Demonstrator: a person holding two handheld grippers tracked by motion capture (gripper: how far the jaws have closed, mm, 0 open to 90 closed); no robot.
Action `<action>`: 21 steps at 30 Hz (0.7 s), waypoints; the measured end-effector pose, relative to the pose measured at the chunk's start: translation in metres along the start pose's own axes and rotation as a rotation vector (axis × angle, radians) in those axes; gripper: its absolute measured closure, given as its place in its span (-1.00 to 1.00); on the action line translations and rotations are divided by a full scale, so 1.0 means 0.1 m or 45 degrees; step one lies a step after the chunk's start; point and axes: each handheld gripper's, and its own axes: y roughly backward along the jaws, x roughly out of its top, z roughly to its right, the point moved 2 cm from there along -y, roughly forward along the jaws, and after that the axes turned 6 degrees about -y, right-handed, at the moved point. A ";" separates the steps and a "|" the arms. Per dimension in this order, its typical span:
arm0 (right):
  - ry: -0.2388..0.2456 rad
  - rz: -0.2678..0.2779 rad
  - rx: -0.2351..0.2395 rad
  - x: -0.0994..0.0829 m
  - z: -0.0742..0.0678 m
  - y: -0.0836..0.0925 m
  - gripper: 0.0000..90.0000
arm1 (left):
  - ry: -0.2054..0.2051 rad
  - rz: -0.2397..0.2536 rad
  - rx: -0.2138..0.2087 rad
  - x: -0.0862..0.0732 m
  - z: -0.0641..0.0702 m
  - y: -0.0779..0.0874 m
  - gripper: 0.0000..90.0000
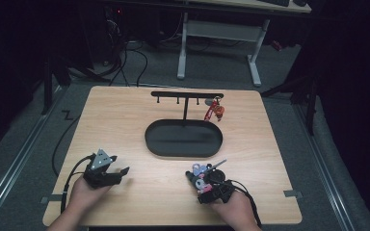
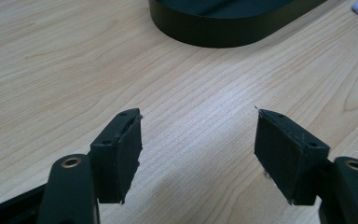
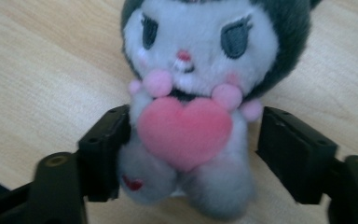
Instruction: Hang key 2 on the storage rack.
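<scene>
A black oval tray (image 1: 183,138) sits mid-desk (image 1: 125,115) with nothing lying in it; a black T-shaped hook rack (image 1: 187,95) rises at its far edge, and a red-and-orange charm (image 1: 214,111) hangs from the rack's right end.

The right claw (image 3: 193,149) straddles a small plush doll (image 3: 200,70) that lies on the desk near the person's right hand (image 1: 231,207). Its left pad touches the doll's flank, while the right pad stands clear of it, so the jaws are partly open and not clamped. The right gripper view shows the doll's grey-white face, dark hood and the pink heart on its front; from the high view the doll (image 1: 203,174) is only a small pink, white and dark bundle at the claw's tip.

The left claw (image 2: 198,149) rests wide open over bare wood with nothing between its pads. The left gripper view shows the tray's low wall (image 2: 223,28) close up, just ahead.
</scene>
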 end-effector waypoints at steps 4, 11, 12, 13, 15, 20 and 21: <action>-0.011 0.067 -0.018 0.00 0.00 0.04 -0.01 | 0.002 0.001 0.002 0.00 0.00 0.00 -0.28; 0.004 0.097 -0.037 0.01 0.03 0.16 0.06 | 0.002 -0.002 0.002 -0.01 0.00 -0.01 -0.28; 0.003 0.100 -0.038 0.01 0.04 0.18 0.06 | 0.002 -0.003 0.001 -0.01 0.00 -0.01 -0.28; -0.003 0.105 -0.038 0.01 0.05 0.21 0.06 | 0.002 -0.002 0.002 -0.01 0.00 -0.01 -0.29; -0.010 0.120 -0.036 0.03 0.08 0.27 0.07 | 0.001 -0.003 0.002 -0.01 0.00 -0.02 -0.28; -0.022 0.147 -0.024 0.07 0.12 0.39 0.07 | -0.004 -0.013 0.001 -0.01 0.00 -0.02 -0.28; -0.023 0.155 -0.022 0.08 0.13 0.42 0.07 | -0.004 -0.013 0.001 -0.01 0.00 -0.02 -0.28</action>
